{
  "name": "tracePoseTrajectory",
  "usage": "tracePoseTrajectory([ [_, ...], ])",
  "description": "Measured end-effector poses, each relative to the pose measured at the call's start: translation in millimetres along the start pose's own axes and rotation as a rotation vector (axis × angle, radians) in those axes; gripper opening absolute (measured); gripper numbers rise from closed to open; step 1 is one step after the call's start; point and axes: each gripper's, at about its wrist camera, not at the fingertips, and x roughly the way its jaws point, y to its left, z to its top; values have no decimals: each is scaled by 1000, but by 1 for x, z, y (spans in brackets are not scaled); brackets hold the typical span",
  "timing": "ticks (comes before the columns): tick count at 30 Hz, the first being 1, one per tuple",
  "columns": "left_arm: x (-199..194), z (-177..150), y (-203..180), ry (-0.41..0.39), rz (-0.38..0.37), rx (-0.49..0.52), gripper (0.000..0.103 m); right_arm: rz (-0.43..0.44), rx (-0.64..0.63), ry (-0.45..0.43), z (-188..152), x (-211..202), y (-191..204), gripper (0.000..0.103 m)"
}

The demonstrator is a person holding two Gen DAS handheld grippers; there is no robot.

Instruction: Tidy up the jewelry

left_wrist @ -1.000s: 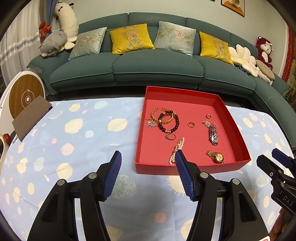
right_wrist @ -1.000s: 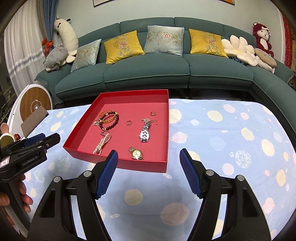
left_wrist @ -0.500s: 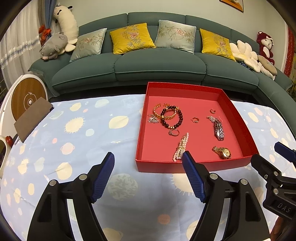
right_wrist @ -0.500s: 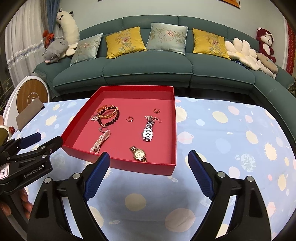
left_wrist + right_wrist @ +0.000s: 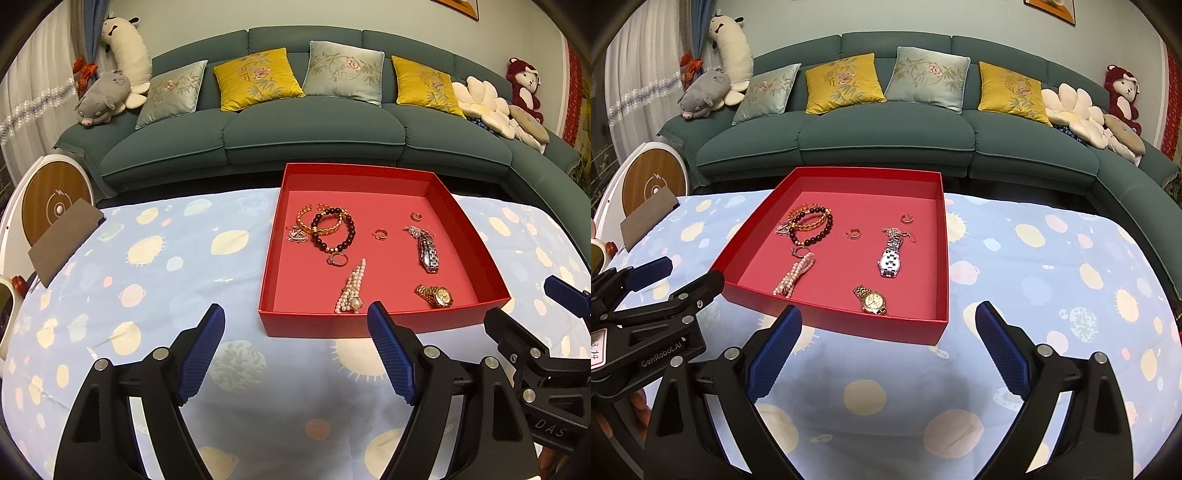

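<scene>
A red tray (image 5: 373, 325) (image 5: 827, 317) sits on the planet-print cloth and holds several jewelry pieces. Inside lie a dark bead bracelet (image 5: 334, 232) (image 5: 812, 230), a gold bangle (image 5: 321, 221), a pearl bracelet (image 5: 352, 288) (image 5: 794, 275), a silver watch (image 5: 427, 251) (image 5: 891, 256), a gold watch (image 5: 436, 294) (image 5: 873, 300) and small rings (image 5: 380, 233). My left gripper (image 5: 295, 325) hovers before the tray's near wall, jaws opening with nothing between them. My right gripper (image 5: 888, 321) hovers over the tray's near right corner, jaws opening and empty too.
A teal sofa (image 5: 314, 129) with cushions and plush toys runs behind the table. A round wood-faced device (image 5: 55, 203) and a brown card (image 5: 64, 240) stand at the table's left edge. Bare cloth (image 5: 1052, 258) spreads right of the tray.
Both grippers' jaws have spread wider apart. Neither hand has shifted noticeably, and the jewelry in the tray lies as before.
</scene>
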Motion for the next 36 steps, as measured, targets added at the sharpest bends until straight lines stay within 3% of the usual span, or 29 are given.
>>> tracePoseTrajectory([
  [36,-2,-4,-3,-7,9,-1,81,0,-19,2,-3,2,6,93],
])
